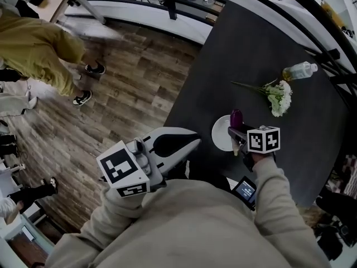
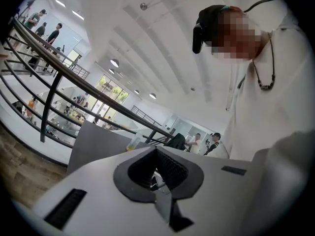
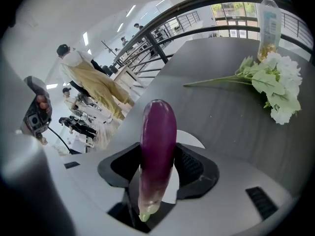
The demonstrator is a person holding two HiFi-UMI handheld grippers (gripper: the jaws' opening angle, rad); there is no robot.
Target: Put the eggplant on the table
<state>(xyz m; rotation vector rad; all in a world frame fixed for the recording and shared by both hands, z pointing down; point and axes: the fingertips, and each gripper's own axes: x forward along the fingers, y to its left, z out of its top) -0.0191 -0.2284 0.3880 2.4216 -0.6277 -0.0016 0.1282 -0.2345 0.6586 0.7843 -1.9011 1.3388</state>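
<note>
R tool (image 3: 158, 173) is clamped on the purple eggplant (image 3: 158, 132), stem end toward its camera, over the white plate (image 1: 220, 134) on the dark desk (image 1: 262, 43); contact w/ the plate I cannot tell. L tool (image 1: 192, 142) has jaws together, empty, beside the desk edge. Flowers (image 1: 279, 96) and a bottle (image 1: 300, 70) lie farther away.

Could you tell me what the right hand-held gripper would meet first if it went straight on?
Probably the plate, lying just beyond the eggplant that the right hand-held gripper holds; depth is unclear.
</note>
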